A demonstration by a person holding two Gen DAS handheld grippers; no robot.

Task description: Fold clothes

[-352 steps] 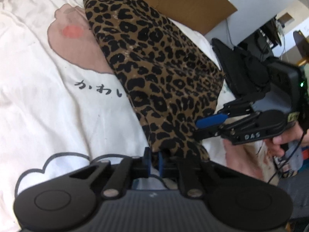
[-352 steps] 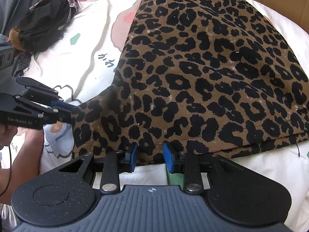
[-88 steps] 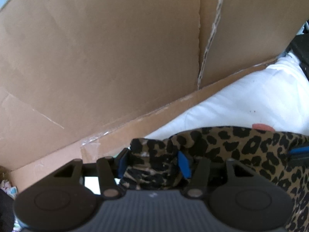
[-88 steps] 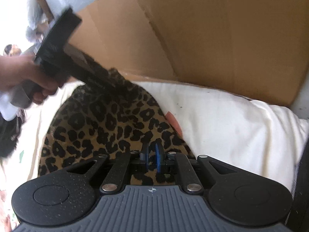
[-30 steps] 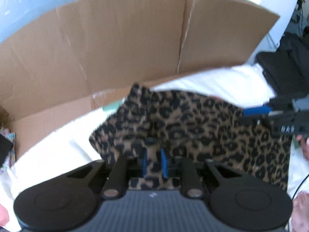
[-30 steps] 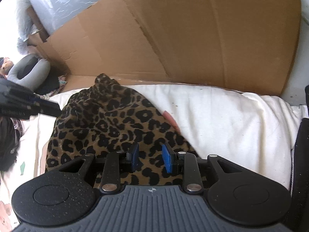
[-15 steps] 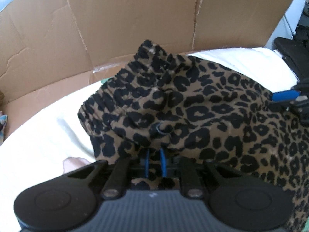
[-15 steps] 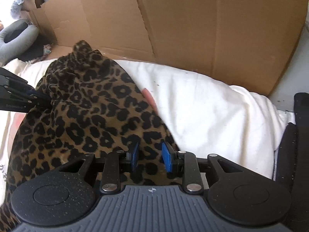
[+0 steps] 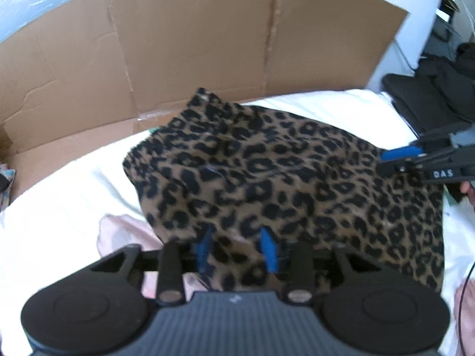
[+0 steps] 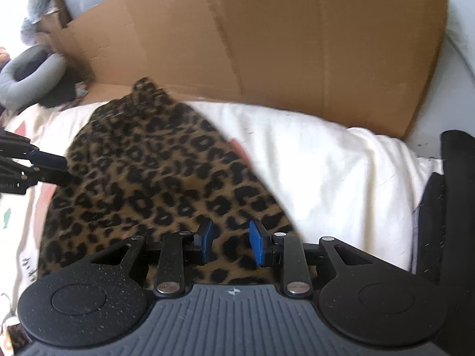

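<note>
A leopard-print garment (image 9: 282, 178) lies folded on the white printed bedsheet (image 9: 59, 207), its gathered far end near the cardboard. My left gripper (image 9: 236, 247) hovers over the garment's near left edge, open, blue pads apart with nothing pinched. My right gripper (image 10: 230, 243) is open above the garment (image 10: 154, 178), at its near right edge, and its pads hold nothing. Each gripper shows in the other's view: the right gripper (image 9: 397, 155) reaches in from the right, the left gripper (image 10: 56, 166) comes in from the left.
A large cardboard sheet (image 9: 193, 59) stands against the far side of the bed. Dark objects (image 9: 430, 95) lie off the bed's right side; a black item (image 10: 445, 201) borders the sheet (image 10: 341, 163) there. A grey neck pillow (image 10: 32, 74) sits at the far left.
My left gripper has let go of the garment and opened wide, pulling back toward me. The right gripper stays open. The garment now rests flat on the sheet.
</note>
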